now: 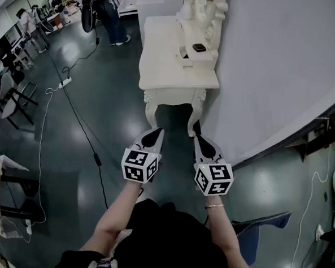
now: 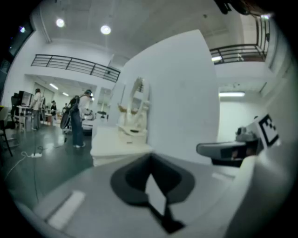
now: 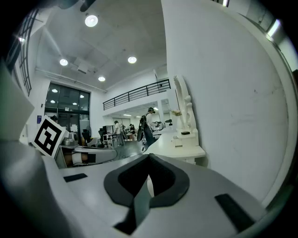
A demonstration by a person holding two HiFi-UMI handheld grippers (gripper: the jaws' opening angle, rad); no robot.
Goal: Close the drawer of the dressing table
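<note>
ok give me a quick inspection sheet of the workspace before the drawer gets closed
surface: white dressing table, top mostly bare
job's things: small drawer in the tabletop unit looks pulled out; neither gripper is at it
clutter: small black object on the unit; pale vase at the back
grippers: left gripper and right gripper both shut with nothing between the jaws, held low, short of the table
cables: black cable and white cable across the dark floor; power strip
surroundings: pale wall panel beside the table; people standing further back
</note>
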